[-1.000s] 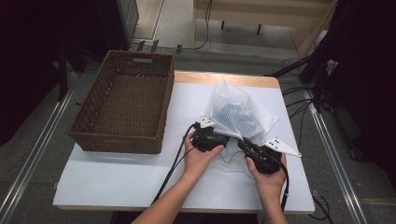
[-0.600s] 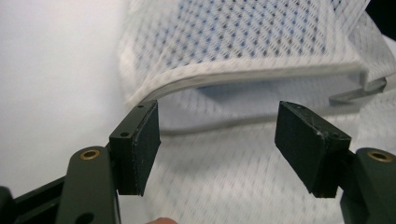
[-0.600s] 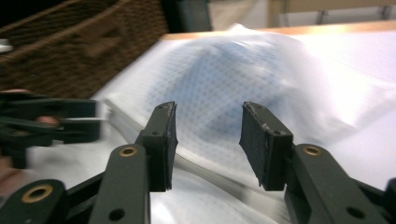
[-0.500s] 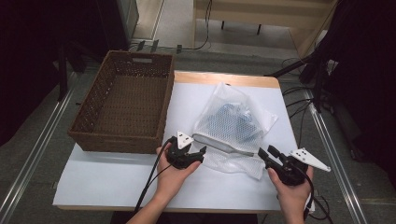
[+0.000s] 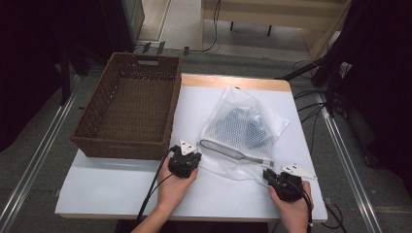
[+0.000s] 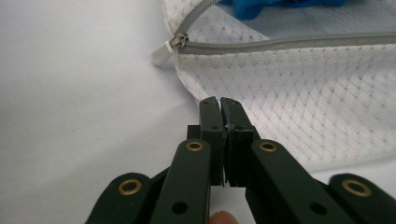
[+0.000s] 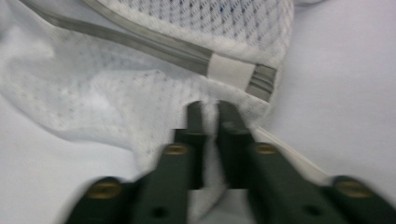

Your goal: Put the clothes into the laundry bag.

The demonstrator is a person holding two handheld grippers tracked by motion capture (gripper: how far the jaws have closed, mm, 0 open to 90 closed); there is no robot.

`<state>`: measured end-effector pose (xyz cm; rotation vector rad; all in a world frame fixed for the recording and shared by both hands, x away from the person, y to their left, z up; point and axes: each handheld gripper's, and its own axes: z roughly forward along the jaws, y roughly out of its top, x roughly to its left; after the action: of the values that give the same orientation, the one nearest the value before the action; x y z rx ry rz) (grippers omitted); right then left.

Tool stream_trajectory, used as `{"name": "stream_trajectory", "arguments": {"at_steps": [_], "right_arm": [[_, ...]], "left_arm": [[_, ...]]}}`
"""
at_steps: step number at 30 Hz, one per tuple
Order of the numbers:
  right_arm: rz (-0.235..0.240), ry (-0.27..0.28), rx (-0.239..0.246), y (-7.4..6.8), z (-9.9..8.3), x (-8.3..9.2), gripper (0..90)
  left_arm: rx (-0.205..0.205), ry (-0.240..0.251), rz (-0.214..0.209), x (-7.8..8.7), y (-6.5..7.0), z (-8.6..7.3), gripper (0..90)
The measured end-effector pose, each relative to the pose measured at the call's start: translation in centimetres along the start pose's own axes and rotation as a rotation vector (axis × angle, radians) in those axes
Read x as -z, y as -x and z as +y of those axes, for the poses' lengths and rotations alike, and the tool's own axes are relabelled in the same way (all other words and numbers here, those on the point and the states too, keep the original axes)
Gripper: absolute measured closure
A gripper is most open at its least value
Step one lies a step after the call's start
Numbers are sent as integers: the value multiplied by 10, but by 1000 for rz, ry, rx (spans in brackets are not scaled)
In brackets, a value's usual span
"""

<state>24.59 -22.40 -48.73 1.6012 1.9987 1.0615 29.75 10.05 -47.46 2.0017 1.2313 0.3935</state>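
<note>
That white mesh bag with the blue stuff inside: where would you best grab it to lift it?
Probably by the near hem of the mesh bag, below the grey zipper, coming in low from the person's side. There the mesh lies flat, empty and loose on the table, so jaws can pinch it. The blue contents bulge farther back.

Blur smears the right gripper against the mesh bag.

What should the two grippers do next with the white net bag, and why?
Probably lift the mesh bag a little and carry it toward the wicker basket. The left hand-held gripper is shut at the bag's near edge by the zipper pull. The right hand-held gripper seems pinched on the mesh at the zipper's other end. The basket sits beside the bag.
</note>
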Motion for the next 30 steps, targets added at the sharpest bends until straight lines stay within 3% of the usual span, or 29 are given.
{"name": "stream_trajectory", "arguments": {"at_steps": [3,6,7,8,10,12,13,14,17,18,20,22,25,27,30], "right_arm": [[-9,-16,-1,8,1,3,900],[-36,-21,-33,22,0,10,900],[-77,-29,-42,28,0,12,900],[-83,-23,-58,34,-1,15,900],[-112,-14,-84,45,-4,20,900],[-88,9,-116,53,-7,25,900],[-52,31,-130,54,-8,27,900],[-8,59,-133,52,-9,28,834],[20,101,-89,42,-6,26,688],[24,113,-80,38,-5,26,626],[34,105,-66,32,-5,23,544],[24,74,-40,26,-8,18,542],[-62,50,32,16,-12,12,616],[-116,36,85,7,-12,10,736],[-112,32,135,0,-13,9,900]], "left_arm": [[-11,-10,-29,5,-1,-3,900],[-12,-17,-42,14,-5,-9,900],[-15,-16,-45,17,-6,-11,900],[-16,-20,-50,20,-7,-14,900],[11,-22,-101,26,-5,-23,900],[-19,-16,-140,30,1,-29,900],[-28,-9,-149,31,5,-32,900],[-28,-7,-167,31,7,-33,900],[-39,-7,-167,30,10,-33,893],[-35,-1,-166,30,10,-32,852],[-23,16,-168,31,9,-32,772],[-17,6,-166,30,8,-32,730],[-19,-4,-137,29,10,-32,785],[-7,-7,-132,28,9,-31,828],[-12,-11,-139,29,9,-31,899]]}}
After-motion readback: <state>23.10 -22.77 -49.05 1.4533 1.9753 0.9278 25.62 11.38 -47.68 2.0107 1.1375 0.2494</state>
